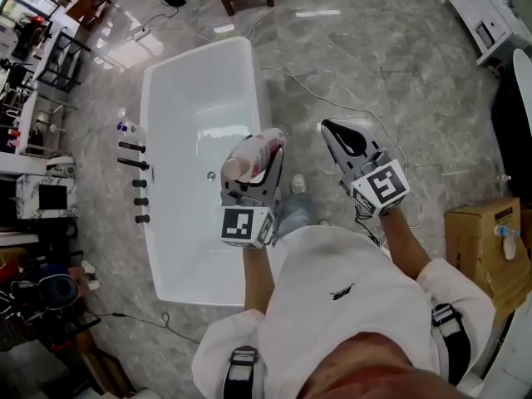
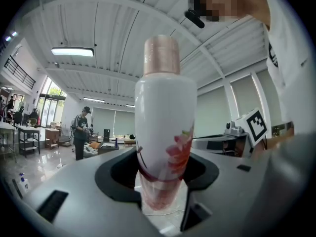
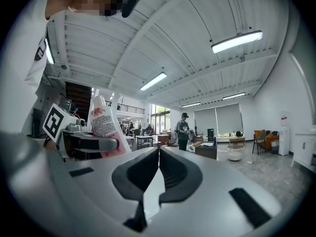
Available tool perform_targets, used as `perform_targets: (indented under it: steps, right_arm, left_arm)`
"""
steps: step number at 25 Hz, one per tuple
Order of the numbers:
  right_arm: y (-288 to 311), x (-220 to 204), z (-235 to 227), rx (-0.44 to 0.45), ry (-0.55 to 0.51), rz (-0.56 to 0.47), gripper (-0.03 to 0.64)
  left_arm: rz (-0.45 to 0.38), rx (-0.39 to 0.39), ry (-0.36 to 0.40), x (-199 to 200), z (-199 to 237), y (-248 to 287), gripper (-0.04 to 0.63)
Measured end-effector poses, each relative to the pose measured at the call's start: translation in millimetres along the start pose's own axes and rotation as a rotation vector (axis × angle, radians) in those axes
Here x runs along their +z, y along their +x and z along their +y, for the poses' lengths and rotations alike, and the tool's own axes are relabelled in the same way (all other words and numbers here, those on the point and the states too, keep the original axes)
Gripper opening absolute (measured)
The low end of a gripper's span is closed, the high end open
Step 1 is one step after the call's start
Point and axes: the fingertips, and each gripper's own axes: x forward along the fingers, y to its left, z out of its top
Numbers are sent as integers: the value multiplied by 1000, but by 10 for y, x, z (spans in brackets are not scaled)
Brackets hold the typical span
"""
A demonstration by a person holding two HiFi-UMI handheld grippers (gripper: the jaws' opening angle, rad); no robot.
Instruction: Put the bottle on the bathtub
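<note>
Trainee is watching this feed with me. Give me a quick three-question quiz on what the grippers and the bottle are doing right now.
1. True or false: the right gripper has its jaws together with nothing between them.
2. What holds the white bottle with a pink cap and red flower print?
A. the left gripper
B. the person's bare hand
C. nothing, it stands on the floor
3. Fill in: in the head view the bottle shows over the near rim of the white freestanding ____.

Key: 1 true; 2 A; 3 bathtub.
</note>
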Motion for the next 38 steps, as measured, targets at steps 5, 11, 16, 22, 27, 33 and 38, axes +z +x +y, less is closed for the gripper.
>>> perform_targets:
  steps: [5,11,16,22,27,33,38]
  right_arm:
    - [624,16,-300,-5,9,13,-5]
    - [1331,-10,-657,-20,13,27,-5]
    - [1857,10,-904,-36,-3,30,-5]
    - [2233,-103,-1209,-63,9,45,-5]
    - [2531,-105,-1577,-78,0,31,-5]
    - [2981,-126,-2141,-70,-3,26,-5]
    - [3472,-174,-2734,-40,6,22,-5]
  left_arm:
    - [11,-8,-2,24,541,508,235]
    - [15,-26,5,48,1127,1100,235]
    - [11,-42,6,65,1571,1513,235]
    - [28,-59,-2,2,1909,1943,235]
    - [22,-76,5,-28,2090,2403,235]
    - [23,-72,14,-55,2336,3060,235]
    - [27,-56,14,-9,2602,3768,235]
